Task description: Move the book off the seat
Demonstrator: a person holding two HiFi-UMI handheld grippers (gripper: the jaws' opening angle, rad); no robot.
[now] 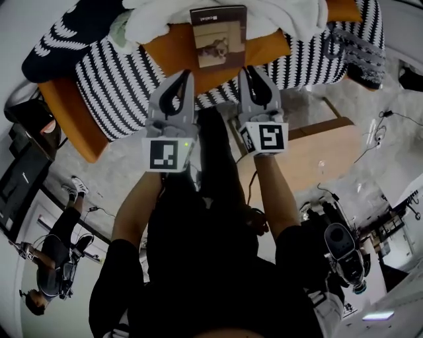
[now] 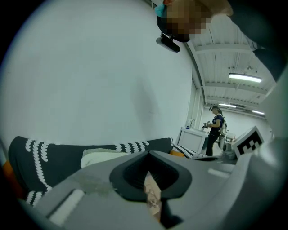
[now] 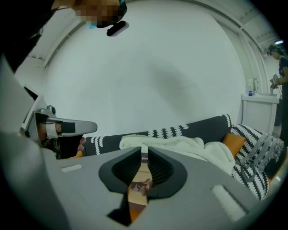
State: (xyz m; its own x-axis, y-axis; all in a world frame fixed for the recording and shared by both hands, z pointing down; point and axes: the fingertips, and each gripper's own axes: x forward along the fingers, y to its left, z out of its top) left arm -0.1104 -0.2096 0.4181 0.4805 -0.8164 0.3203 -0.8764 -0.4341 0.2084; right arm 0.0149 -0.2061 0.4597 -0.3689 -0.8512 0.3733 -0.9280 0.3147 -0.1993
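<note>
Book (image 1: pixel 219 36) lies flat and cover up on the orange seat (image 1: pixel 175 49) in the head view. A white blanket (image 1: pixel 158 16) is just behind it and a striped cushion (image 1: pixel 122 82) is to its left. The left gripper (image 1: pixel 186 76) and right gripper (image 1: pixel 251 71) both point toward it, the right tip just beside its near corner.

In the left gripper view the jaws are together and hold nothing. A strip of the cover shows beyond them.

In the right gripper view the jaws stand a narrow slit apart, empty, with the book visible through the slit.
</note>
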